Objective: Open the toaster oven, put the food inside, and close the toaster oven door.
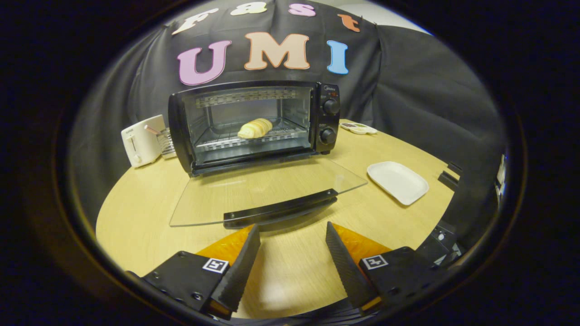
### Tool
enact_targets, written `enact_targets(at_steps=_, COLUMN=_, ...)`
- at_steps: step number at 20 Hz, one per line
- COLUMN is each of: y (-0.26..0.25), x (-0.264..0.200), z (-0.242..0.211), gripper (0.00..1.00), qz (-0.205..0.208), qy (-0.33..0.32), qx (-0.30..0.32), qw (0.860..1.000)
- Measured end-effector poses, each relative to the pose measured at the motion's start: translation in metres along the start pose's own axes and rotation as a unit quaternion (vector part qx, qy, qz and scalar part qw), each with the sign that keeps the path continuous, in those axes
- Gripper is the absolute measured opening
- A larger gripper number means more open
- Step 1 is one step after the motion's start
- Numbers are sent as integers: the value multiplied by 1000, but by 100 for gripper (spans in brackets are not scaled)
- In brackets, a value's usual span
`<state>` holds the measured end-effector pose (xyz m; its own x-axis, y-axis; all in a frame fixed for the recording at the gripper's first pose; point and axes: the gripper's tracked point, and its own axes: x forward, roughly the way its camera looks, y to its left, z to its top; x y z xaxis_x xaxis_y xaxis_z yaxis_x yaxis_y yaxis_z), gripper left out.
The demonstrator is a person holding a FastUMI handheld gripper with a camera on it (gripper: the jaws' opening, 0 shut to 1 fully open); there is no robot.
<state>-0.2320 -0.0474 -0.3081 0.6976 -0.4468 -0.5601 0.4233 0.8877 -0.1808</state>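
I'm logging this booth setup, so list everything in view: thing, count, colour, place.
toaster oven: 1, black, back of the table, beyond the fingers
oven door: 1, clear glass with black handle, folded down flat, just ahead of the fingers
croissant: 1, pale yellow, on the oven rack
toaster: 1, white, left of the oven
plate: 1, white, right of the door
small tray: 1, white, behind the oven's right side
table: 1, light wood
gripper: 1, fingers apart, holding nothing
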Motion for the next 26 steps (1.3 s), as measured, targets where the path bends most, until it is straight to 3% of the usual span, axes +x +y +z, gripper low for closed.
enact_targets(at_steps=20, y=4, x=-2, z=11, gripper=91, qz=19, qy=-25, qx=-17, qw=999)
enact_targets(at_steps=26, y=4, x=-11, z=30, gripper=91, qz=35, qy=-50, qx=6, qw=998)
